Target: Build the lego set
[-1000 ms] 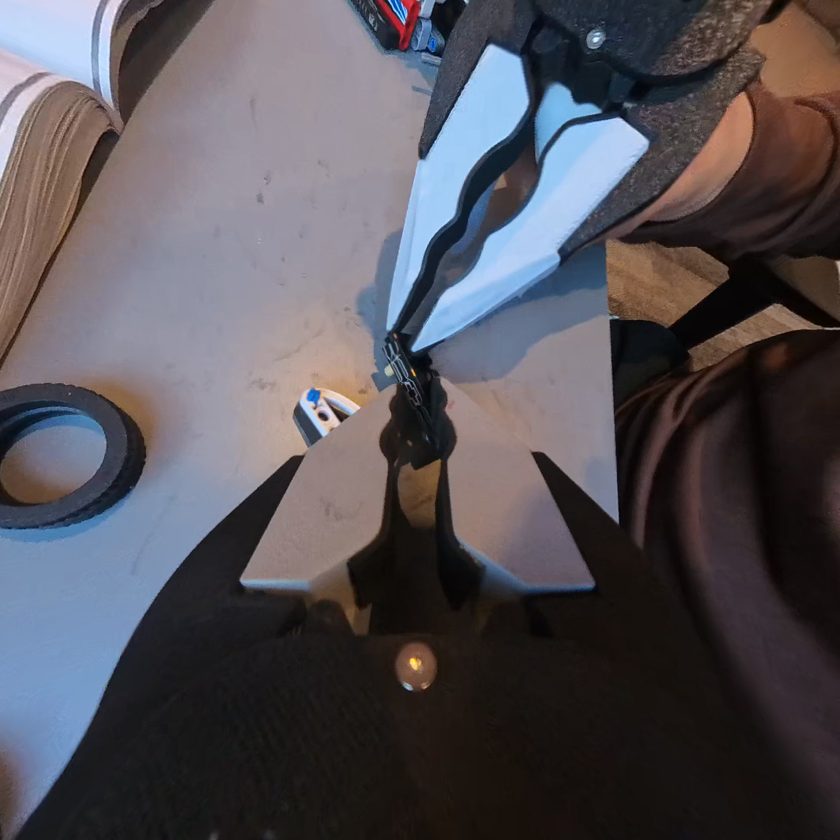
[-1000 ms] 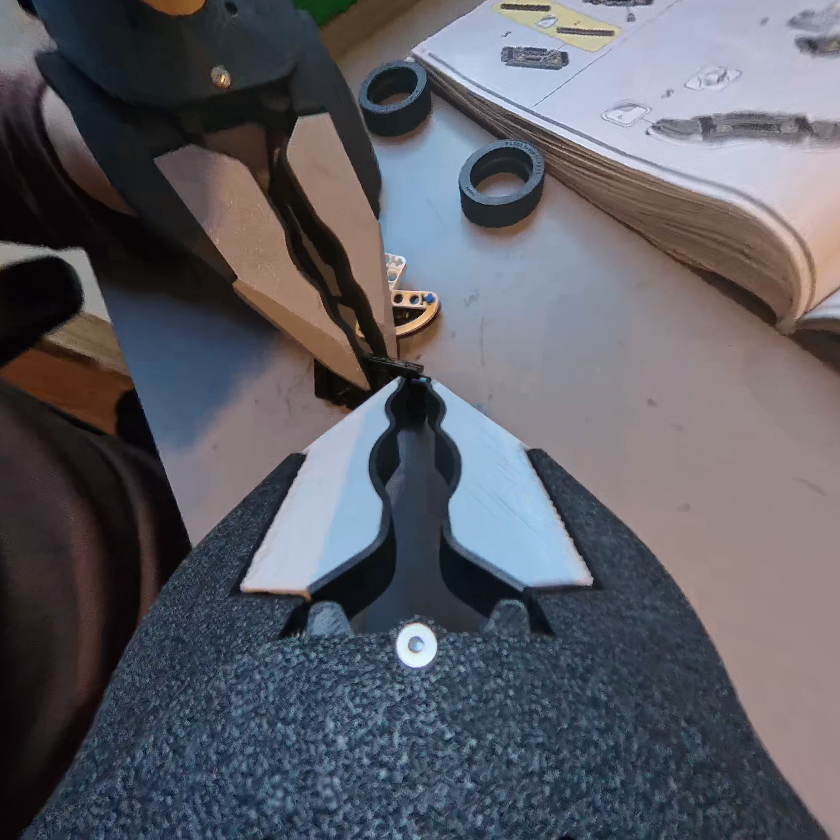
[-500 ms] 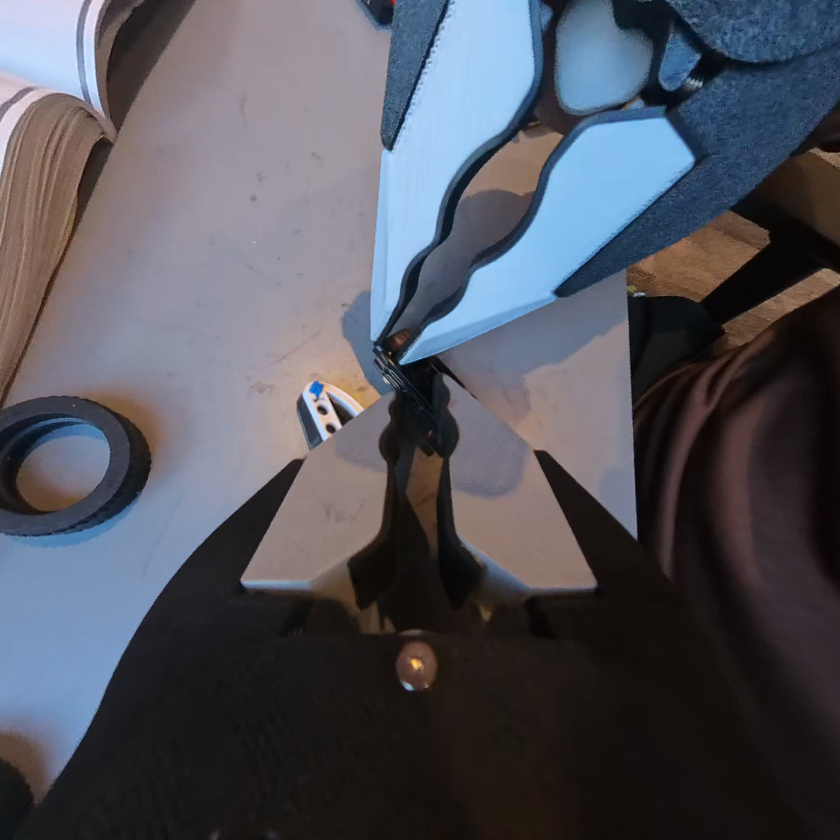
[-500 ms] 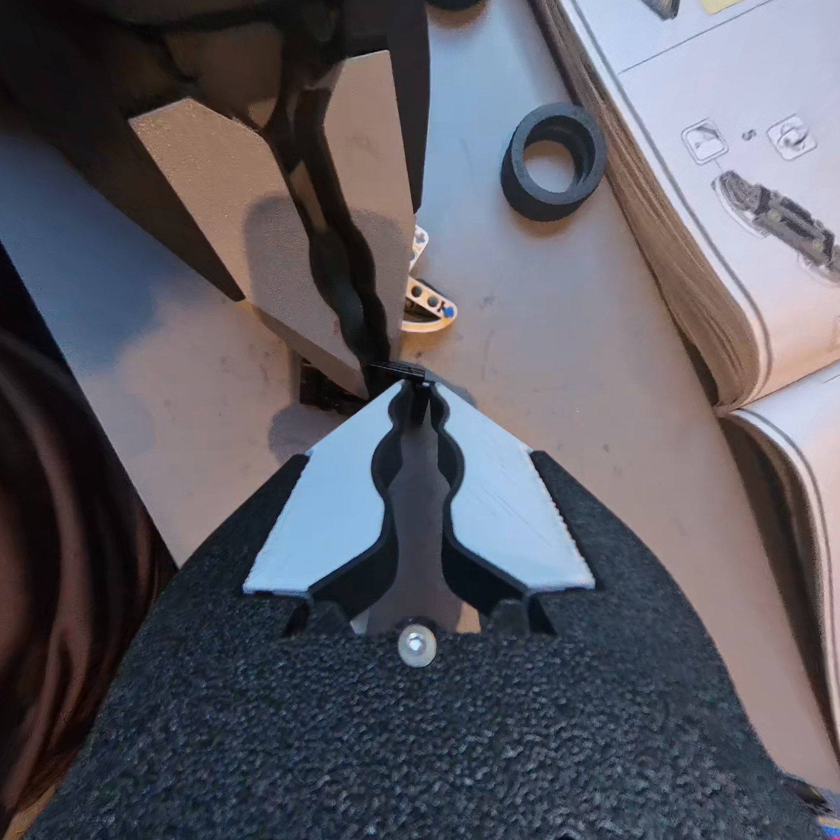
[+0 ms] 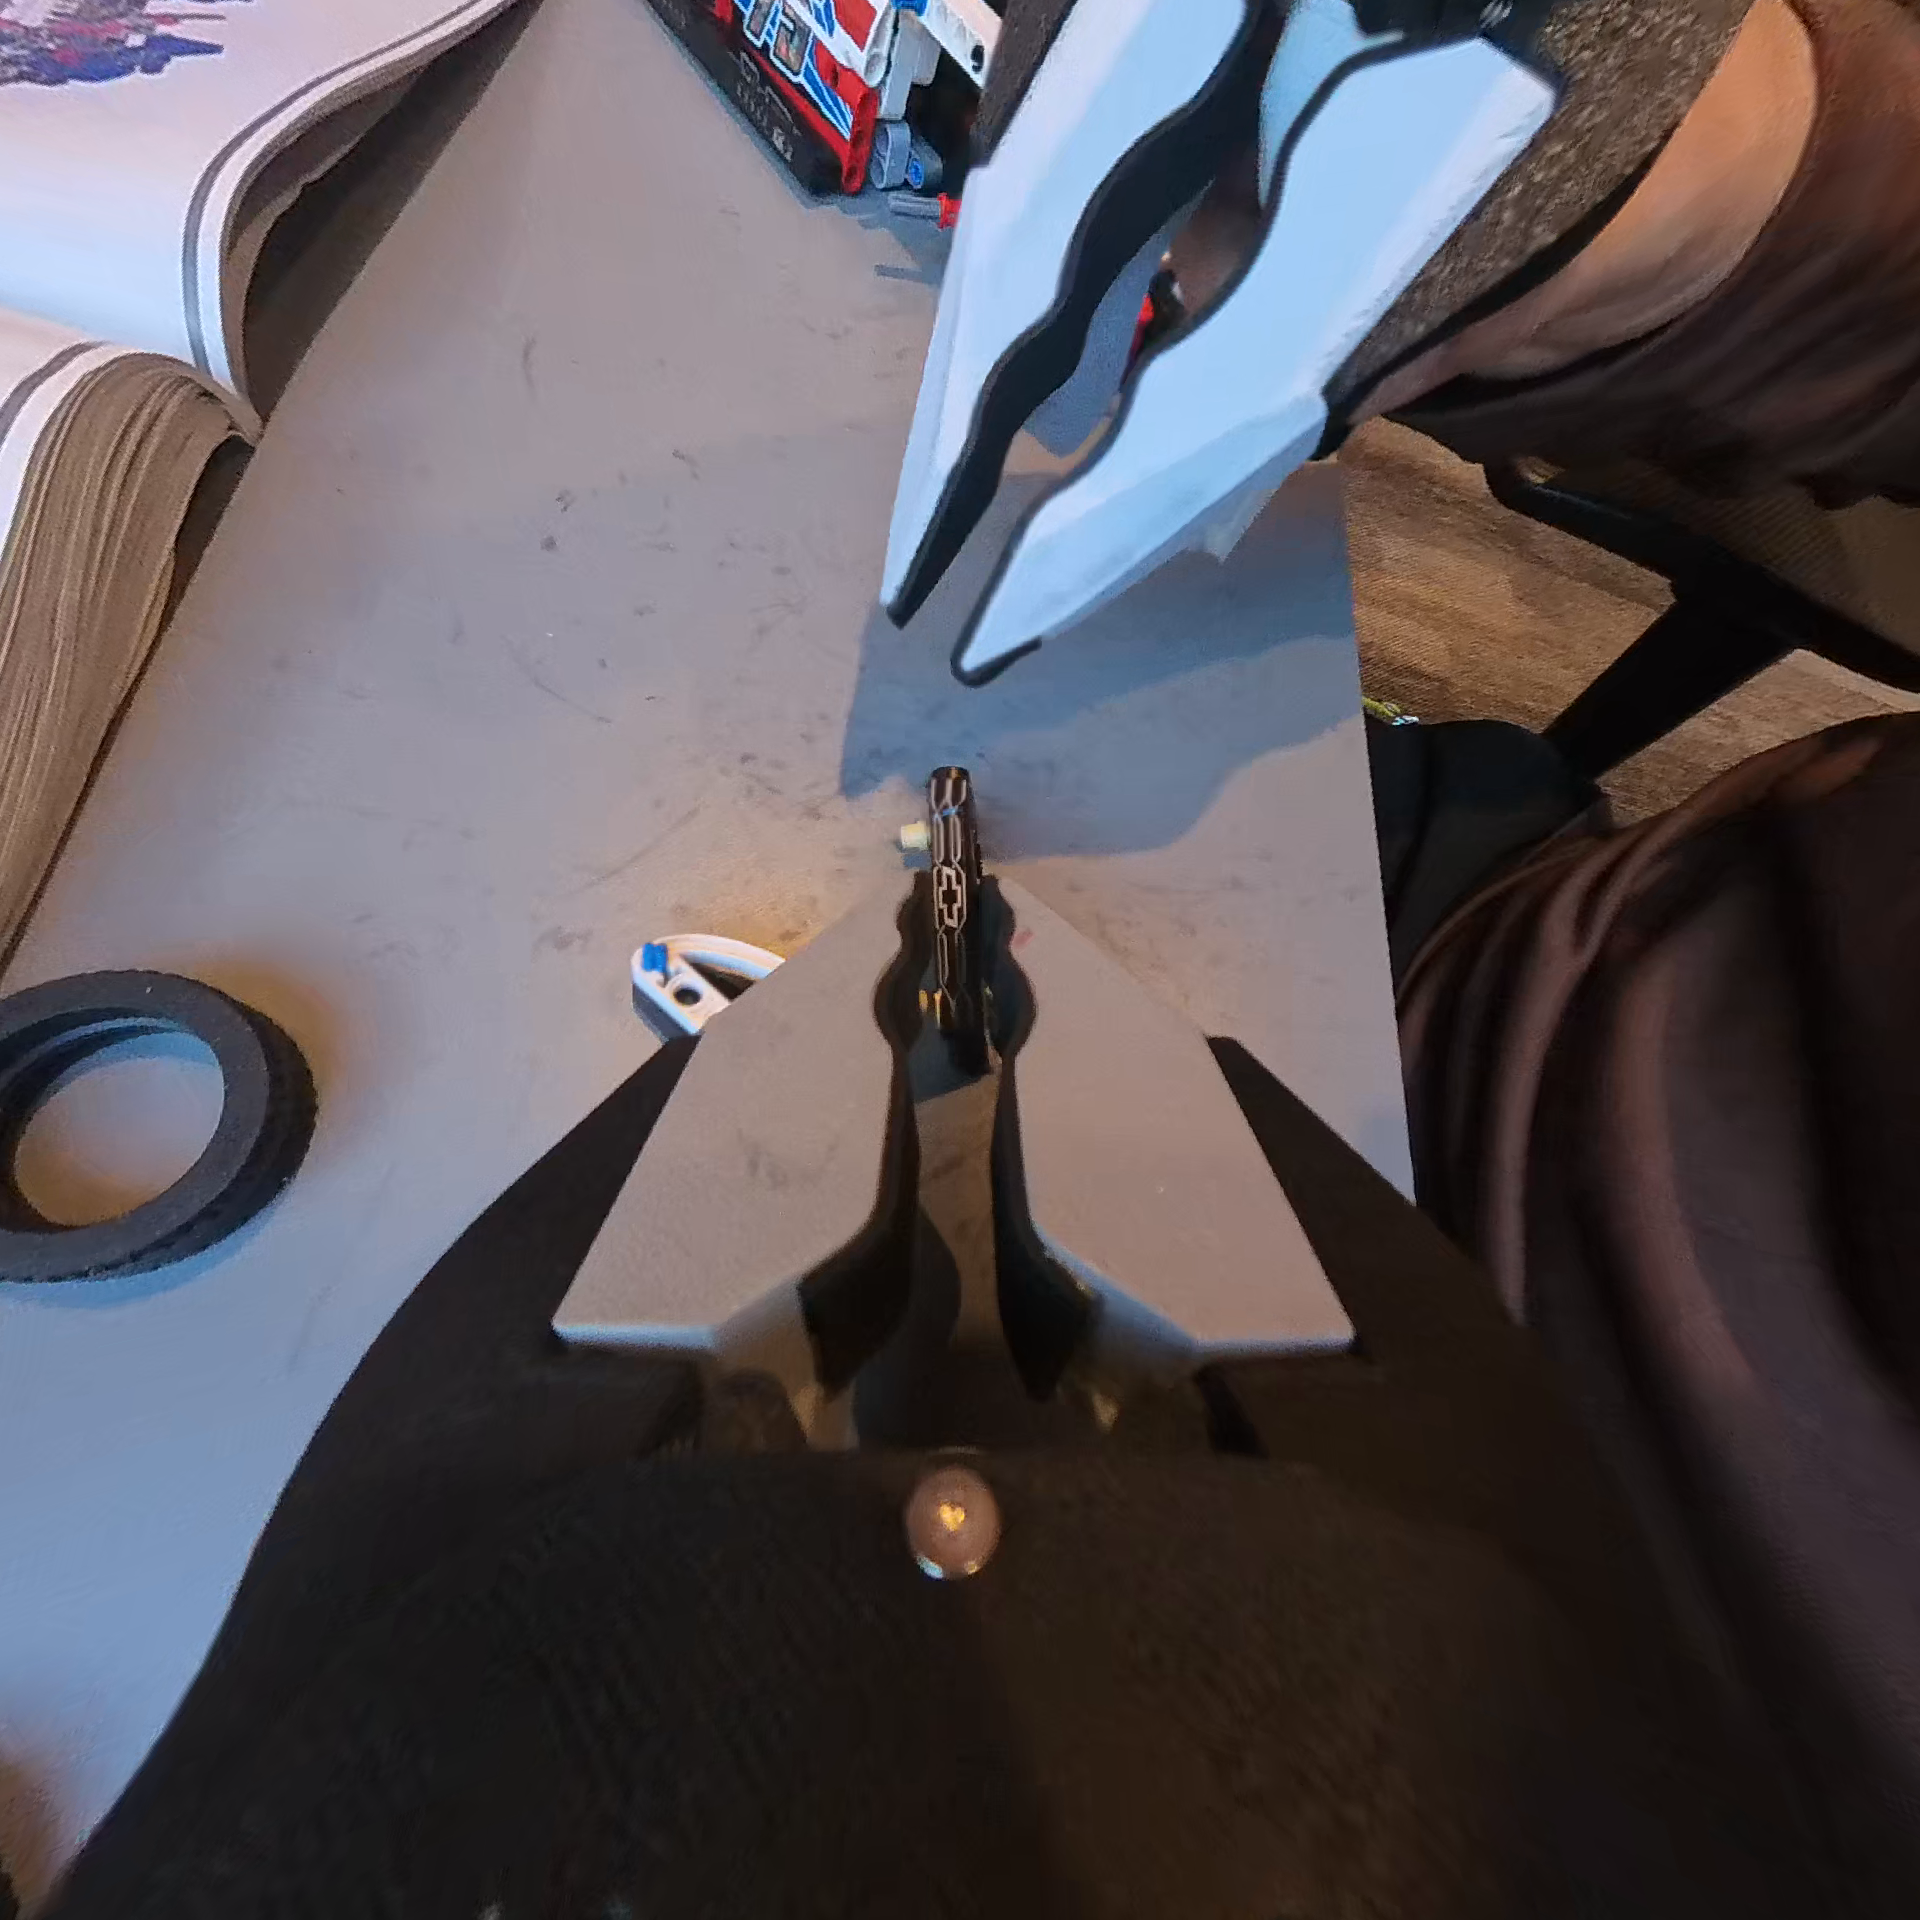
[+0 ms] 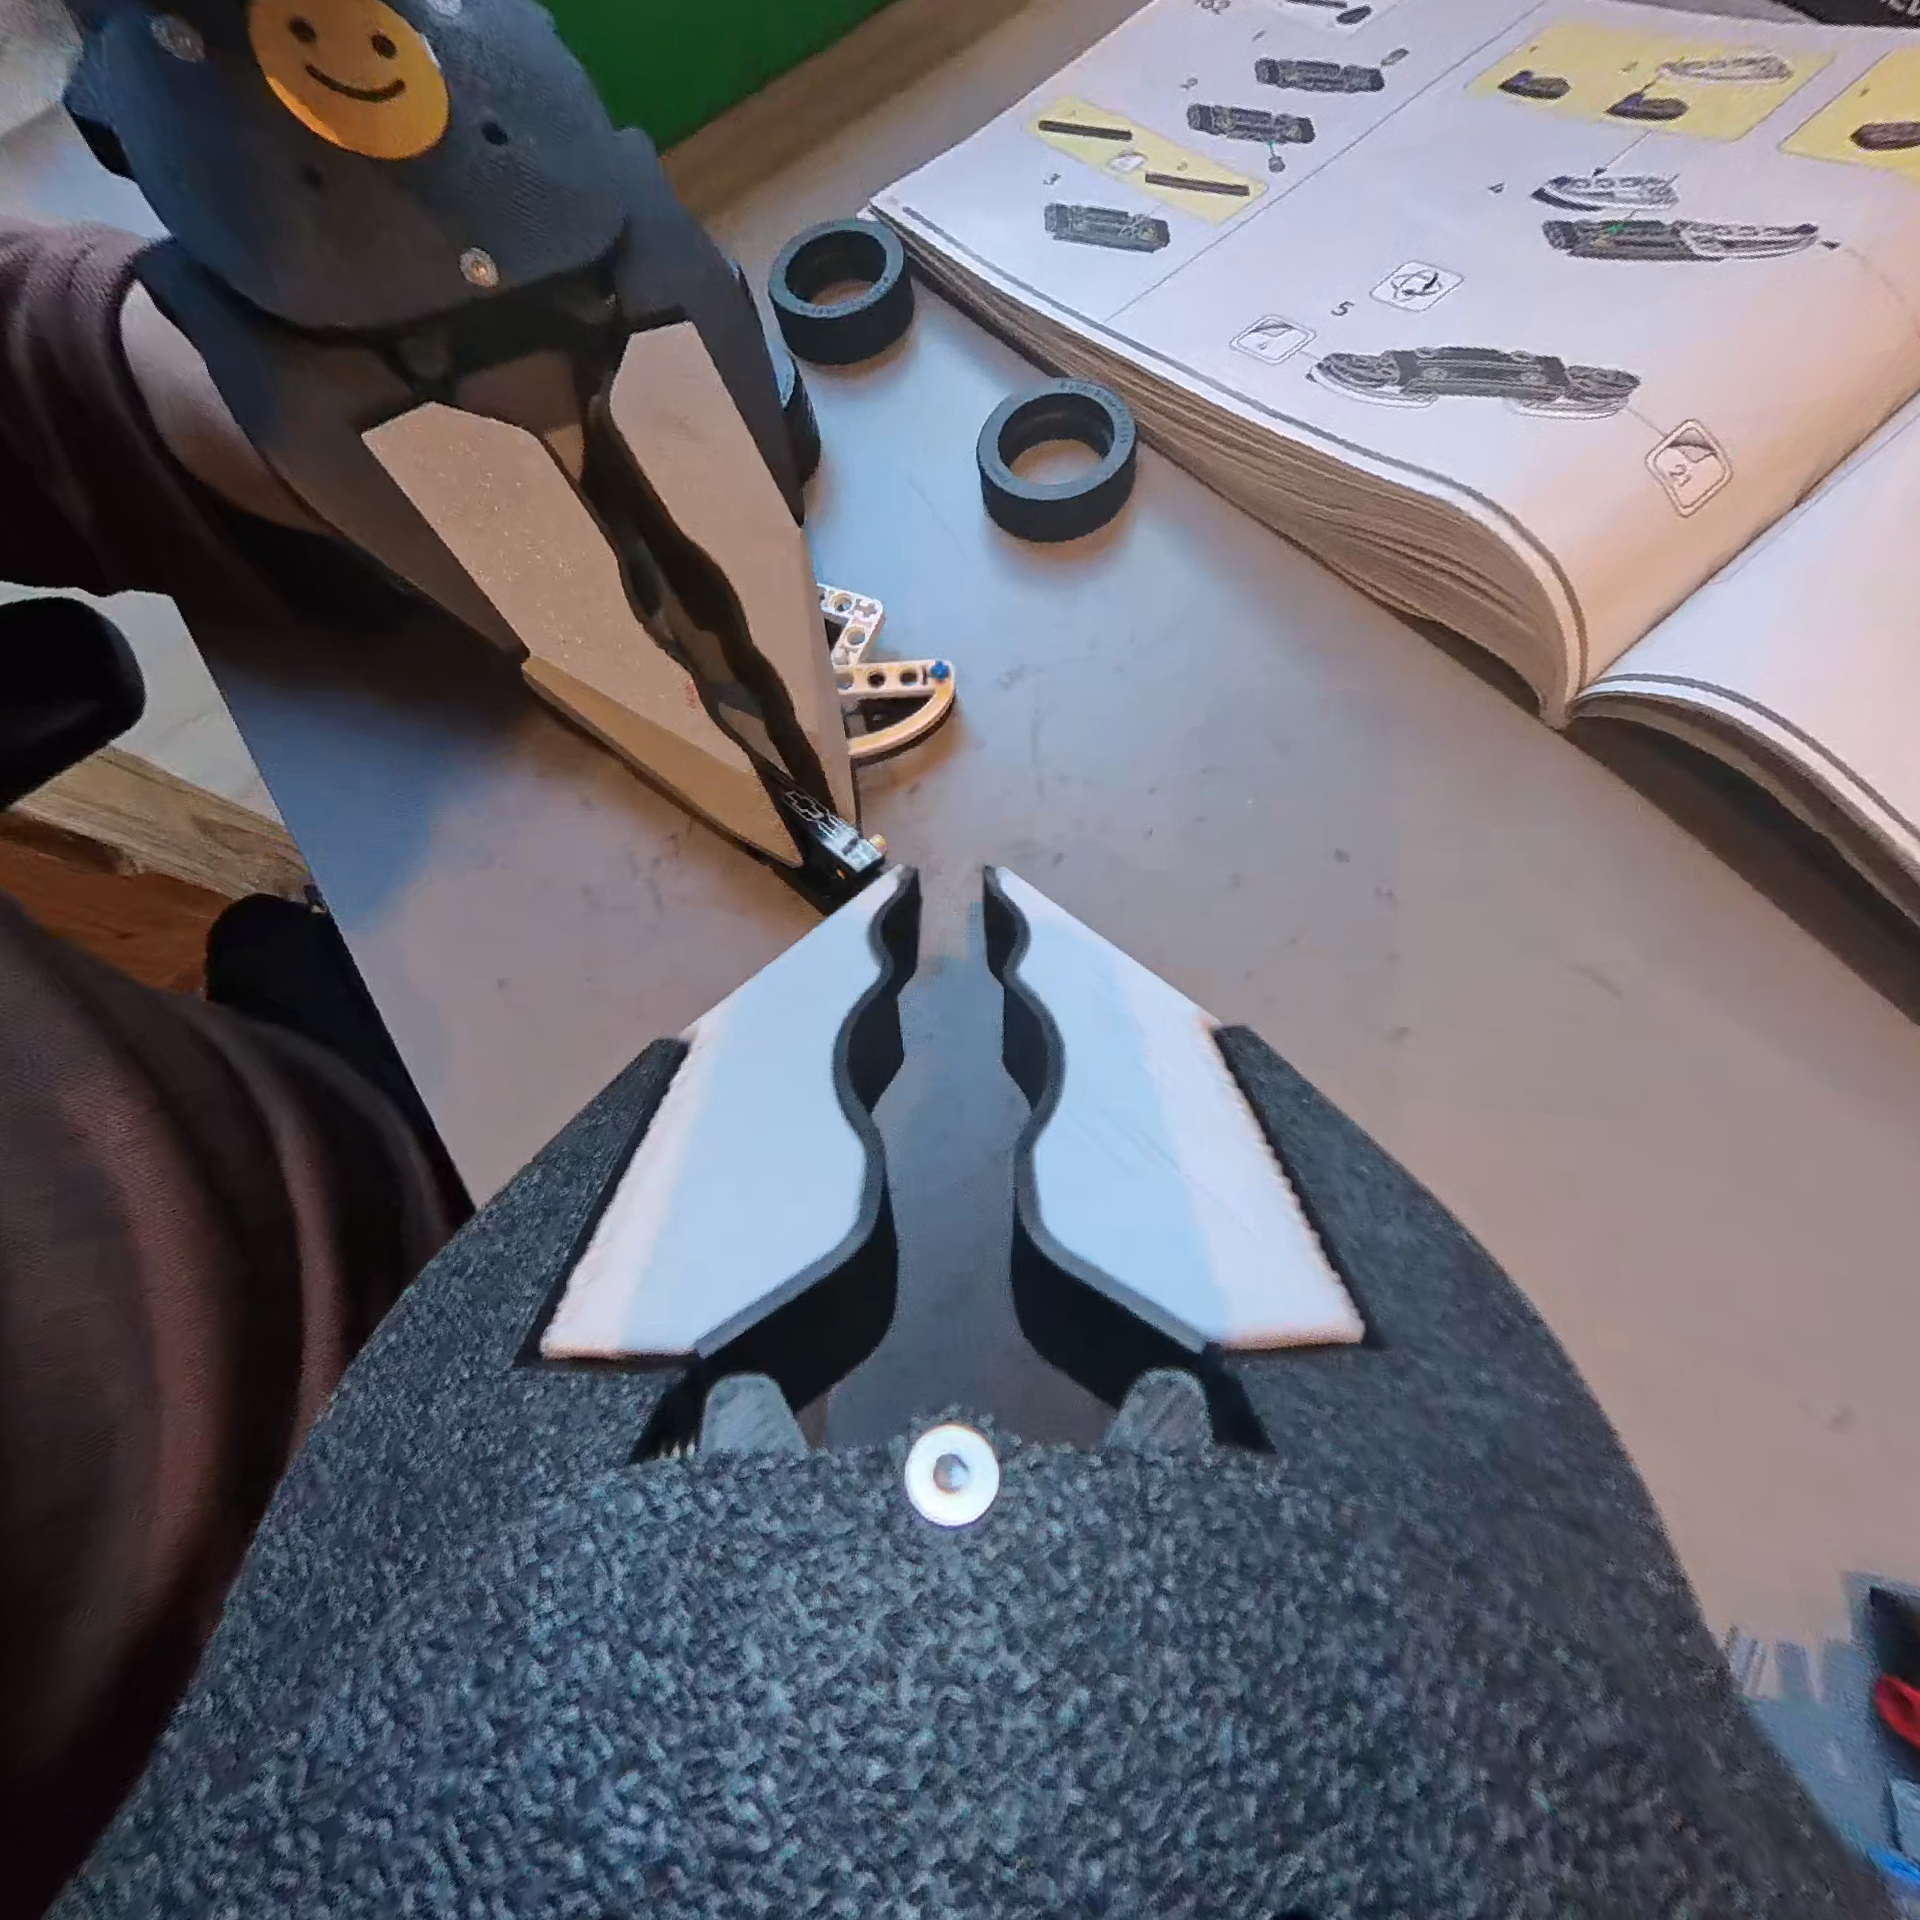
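My left gripper (image 5: 954, 906) is shut on a slim black lego piece (image 5: 948, 826) with a white printed pattern, held just above the grey table (image 5: 582, 582). A small tan pin sticks out of its side near the tip. My right gripper (image 6: 951, 883) is open by a narrow gap and empty, its tips a short way from the piece's end. In the left wrist view the right gripper (image 5: 935, 644) hangs above and beyond the piece. In the right wrist view the left gripper (image 6: 826, 842) comes in from the upper left with the piece (image 6: 850, 847) poking out.
A white curved lego piece (image 5: 681, 971) (image 6: 883, 696) lies by the left gripper. Black tyres (image 6: 842, 291) (image 6: 1055, 468) (image 5: 135, 1122) lie on the table. An open instruction book (image 6: 1455, 291) is at the right. A partly built red, white and blue model (image 5: 831, 73) stands far off. From either gripper's tips it is about 20 cm to the open instruction book (image 6: 1455, 291).
My right gripper was shut at the black piece's tip; it has opened and drawn back from it. My left gripper still holds the piece in the same place.
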The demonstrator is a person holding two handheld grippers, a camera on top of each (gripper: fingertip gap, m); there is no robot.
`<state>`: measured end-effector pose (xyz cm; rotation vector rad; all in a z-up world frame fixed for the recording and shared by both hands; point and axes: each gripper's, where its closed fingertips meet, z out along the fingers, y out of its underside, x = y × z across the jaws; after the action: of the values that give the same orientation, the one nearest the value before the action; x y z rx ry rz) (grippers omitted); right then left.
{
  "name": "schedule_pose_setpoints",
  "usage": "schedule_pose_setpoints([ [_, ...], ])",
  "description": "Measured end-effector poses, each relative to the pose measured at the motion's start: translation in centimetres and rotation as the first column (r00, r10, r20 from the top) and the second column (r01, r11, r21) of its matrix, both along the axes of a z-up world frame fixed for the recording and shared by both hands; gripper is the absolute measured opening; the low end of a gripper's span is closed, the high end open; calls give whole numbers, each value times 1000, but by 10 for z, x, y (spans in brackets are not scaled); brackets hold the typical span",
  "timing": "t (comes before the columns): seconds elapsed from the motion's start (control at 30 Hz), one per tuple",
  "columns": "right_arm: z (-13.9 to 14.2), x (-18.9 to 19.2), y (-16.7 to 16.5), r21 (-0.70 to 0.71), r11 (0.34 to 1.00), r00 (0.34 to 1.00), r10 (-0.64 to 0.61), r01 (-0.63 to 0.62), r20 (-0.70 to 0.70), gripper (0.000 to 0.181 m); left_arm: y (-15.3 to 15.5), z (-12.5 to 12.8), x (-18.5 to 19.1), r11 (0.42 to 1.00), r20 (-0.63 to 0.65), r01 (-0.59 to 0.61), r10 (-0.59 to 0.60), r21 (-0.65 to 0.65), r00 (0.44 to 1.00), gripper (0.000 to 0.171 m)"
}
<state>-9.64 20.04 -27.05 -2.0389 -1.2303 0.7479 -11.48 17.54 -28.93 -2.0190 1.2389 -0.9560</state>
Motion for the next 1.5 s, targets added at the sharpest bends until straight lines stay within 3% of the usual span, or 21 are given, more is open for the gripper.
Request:
schedule_pose_setpoints([
  [0.2, -6, -5, -11, -27, 997, 997, 71, -70, 7, 14, -1, 0, 0, 999, -12, 6, -6, 37, 1000, 6],
  [0.3, 0, -5, -13, -103, 992, 997, 63, -68, -50, 13, -10, 1, 3, 969, -73, 104, -89, 226, 993, 5],
  [0.33, 4, -5, -15, -158, 984, 994, 64, -77, -90, 13, -13, 1, 4, 925, -124, 159, -123, 346, 985, 5],
  [0.4, 8, -5, -24, -275, 955, 985, 74, -114, -154, 10, -19, -1, 3, 773, -234, 274, -166, 572, 958, 5],
  [0.47, 4, -5, -32, -353, 926, 983, 82, -137, -165, 9, -25, -4, 2, 618, -317, 355, -176, 701, 932, 5],
  [0.5, 0, -6, -37, -372, 917, 983, 92, -145, -156, 9, -26, -4, 2, 568, -343, 375, -167, 733, 924, 5],
  [0.63, -17, -9, -49, -387, 908, 986, 127, -158, -107, 11, -24, -5, 4, 478, -395, 408, -134, 778, 909, 6],
  [0.87, -21, -12, -53, -365, 906, 975, 176, -214, -136, 6, -26, -7, 5, 324, -456, 463, -104, 825, 884, 6],
  [0.97, -22, -15, -56, -325, 913, 969, 215, -244, -124, 4, -25, -9, 4, 303, -470, 476, -97, 825, 877, 7],
  [1.17, -23, -18, -56, -165, 948, 962, 265, -271, -58, 3, -24, -12, 0, 338, -489, 485, -80, 807, 869, 7],
  [1.27, -22, -21, -49, -93, 975, 978, 194, -200, -70, 1, -18, -13, -3, 317, -501, 484, -32, 816, 865, 7],
  [1.37, -17, -21, -39, -62, 990, 989, 120, -126, -91, 0, -12, -11, -3, 376, -481, 448, -9, 811, 877, 7],
  [1.5, 25, -8, -1, -72, 997, 948, -59, 38, -312, 2, -23, -12, 0, 369, -476, 457, -42, 810, 878, 7],
])
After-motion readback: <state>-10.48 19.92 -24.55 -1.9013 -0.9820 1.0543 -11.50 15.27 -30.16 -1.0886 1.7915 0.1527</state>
